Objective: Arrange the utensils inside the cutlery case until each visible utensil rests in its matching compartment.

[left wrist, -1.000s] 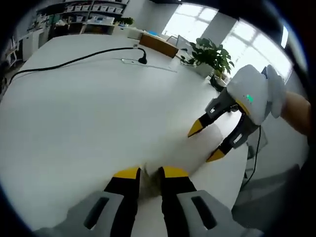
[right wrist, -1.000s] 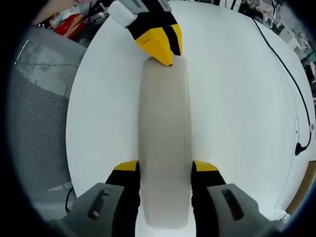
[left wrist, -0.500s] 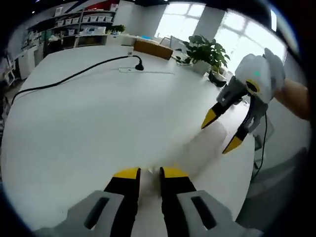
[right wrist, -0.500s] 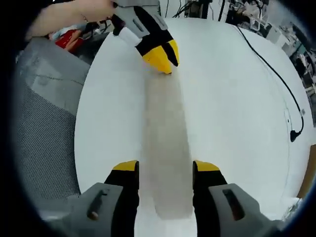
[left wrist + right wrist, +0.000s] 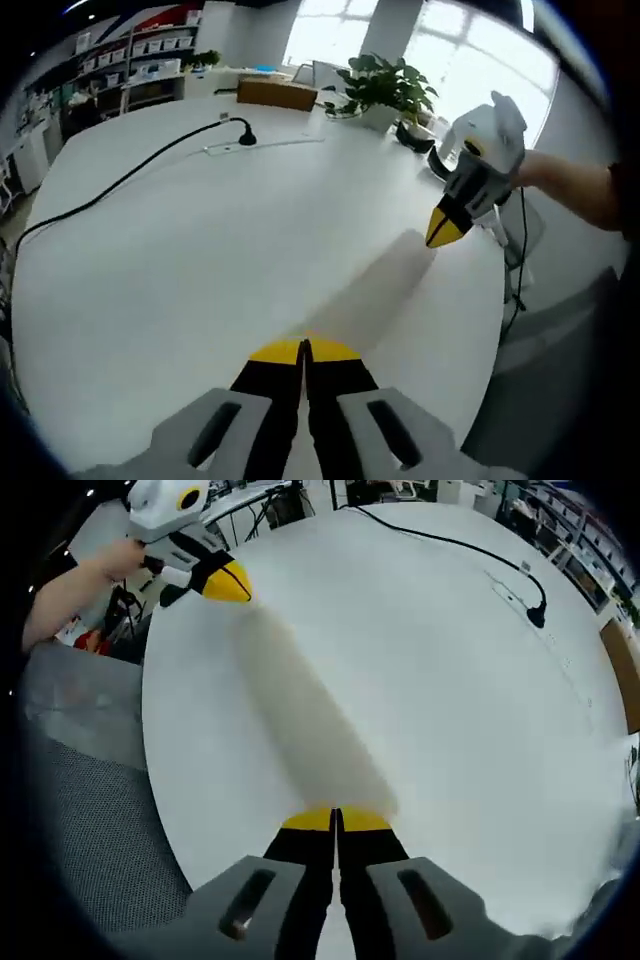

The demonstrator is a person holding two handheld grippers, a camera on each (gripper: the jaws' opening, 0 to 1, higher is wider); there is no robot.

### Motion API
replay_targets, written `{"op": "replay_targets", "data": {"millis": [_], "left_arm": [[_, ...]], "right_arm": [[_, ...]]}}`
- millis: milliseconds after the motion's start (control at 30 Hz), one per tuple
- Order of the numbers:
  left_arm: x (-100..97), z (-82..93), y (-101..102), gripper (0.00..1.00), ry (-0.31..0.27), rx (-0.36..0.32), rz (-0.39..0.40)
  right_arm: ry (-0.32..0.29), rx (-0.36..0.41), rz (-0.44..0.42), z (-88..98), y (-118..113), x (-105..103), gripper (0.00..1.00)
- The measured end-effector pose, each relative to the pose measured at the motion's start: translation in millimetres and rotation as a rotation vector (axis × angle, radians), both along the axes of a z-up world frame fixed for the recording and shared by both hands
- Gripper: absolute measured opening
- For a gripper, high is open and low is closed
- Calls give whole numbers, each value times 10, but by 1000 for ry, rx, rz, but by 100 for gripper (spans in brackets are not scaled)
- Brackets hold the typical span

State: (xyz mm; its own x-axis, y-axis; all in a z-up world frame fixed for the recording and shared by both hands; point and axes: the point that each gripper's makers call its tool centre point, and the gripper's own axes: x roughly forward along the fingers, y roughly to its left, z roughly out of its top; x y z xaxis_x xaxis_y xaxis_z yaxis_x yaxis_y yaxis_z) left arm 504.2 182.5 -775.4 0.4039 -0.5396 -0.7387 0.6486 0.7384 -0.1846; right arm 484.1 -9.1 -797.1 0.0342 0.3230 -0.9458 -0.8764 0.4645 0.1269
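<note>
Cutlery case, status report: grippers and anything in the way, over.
Both grippers shut, left, right, one at each end of the case. Case blurred; utensils can't be made out. Black cable lies well clear.

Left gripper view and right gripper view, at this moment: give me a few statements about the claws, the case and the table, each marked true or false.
1. The left claw has its jaws shut. True.
2. The right claw stands wide open above the table. False: its jaws are shut, at the far end of the case.
3. The case runs from one claw to the other. True, though it is blurred.
4. The table is dark wood. False: it is white.
5. A black cable lies across the table. True.
</note>
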Motion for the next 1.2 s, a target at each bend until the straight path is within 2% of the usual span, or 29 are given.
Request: {"op": "replay_targets", "data": {"millis": [133,233,267,300,433,467,500,533,600,700,733,767,800,867,967,1000,1100,1200], "left_arm": [[-23,-88,-7,0,1,64,-34],[-126,-229,16,0,41,156,-80],[-107,-230,5,0,5,167,-101],[-86,-239,-42,0,-6,153,-89],[-84,-230,-54,0,9,191,-108],[-72,-234,-59,0,16,204,-107],[-84,-234,-61,0,18,217,-111],[-92,-243,-66,0,12,241,-121],[-93,-241,-66,0,-20,288,-169],[-86,-228,-78,0,-5,263,-150],[-81,-228,-87,0,-1,254,-156],[-82,-217,-80,0,8,244,-154],[-91,-215,-79,0,18,242,-148],[-98,-190,-77,0,10,240,-155],[-52,-227,-75,0,23,248,-147],[-17,-187,-103,0,11,230,-144],[-7,-190,-118,0,65,219,-125],[-16,-193,-110,0,77,234,-129]], "right_arm": [[2,-29,-8,-21,-34,-17,0],[-6,-42,5,-22,-32,-20,0],[-16,-53,27,-23,-38,-12,0],[-19,-64,36,-30,-30,-10,0],[1,-109,21,-81,-13,-36,0],[-44,-129,68,-67,-9,-12,0],[-19,-154,30,-43,-21,-45,0],[-25,-167,64,-71,-9,-17,0],[-25,-192,54,-74,-9,-17,0],[-35,-232,116,-66,-16,-12,0],[-24,-231,145,-64,-19,-15,0],[-10,-213,136,-56,-23,-8,0],[-11,-158,37,-15,16,43,0],[-21,-78,-89,69,94,167,0],[-1,-116,-44,32,57,182,0],[-3,-134,-35,11,52,194,0],[-8,-178,-17,-60,27,238,0],[-2,-206,-6,-39,31,199,0]]}}
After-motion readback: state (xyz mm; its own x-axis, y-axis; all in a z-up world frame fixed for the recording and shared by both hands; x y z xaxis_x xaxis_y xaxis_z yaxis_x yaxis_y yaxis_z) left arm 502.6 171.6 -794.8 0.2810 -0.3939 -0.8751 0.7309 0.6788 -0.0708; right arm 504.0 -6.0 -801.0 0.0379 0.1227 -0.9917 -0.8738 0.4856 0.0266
